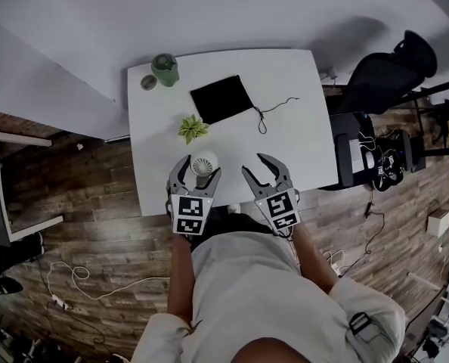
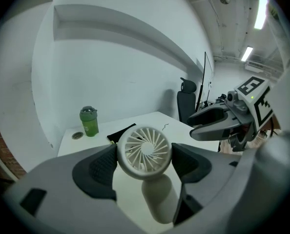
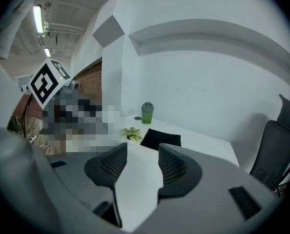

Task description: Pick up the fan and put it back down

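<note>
Grey left claw (image 1: 200, 166) and right claw (image 1: 256, 165), black-and-white marker cubes (image 1: 191, 213), light shirt (image 1: 247, 278)

A white bench (image 1: 300, 127) fills the upper middle of the head view. At its upper left corner stands a green bottle (image 1: 165, 69), with a small round disc (image 1: 148, 82) just beside it. A black pouch (image 1: 221, 99) lies flat near the centre, its thin cord (image 1: 274, 110) trailing right. A small green plant (image 1: 193, 128) sits below the pouch. A black office chair (image 1: 391, 70) stands at the right, on a wooden floor (image 1: 81, 233).
</note>
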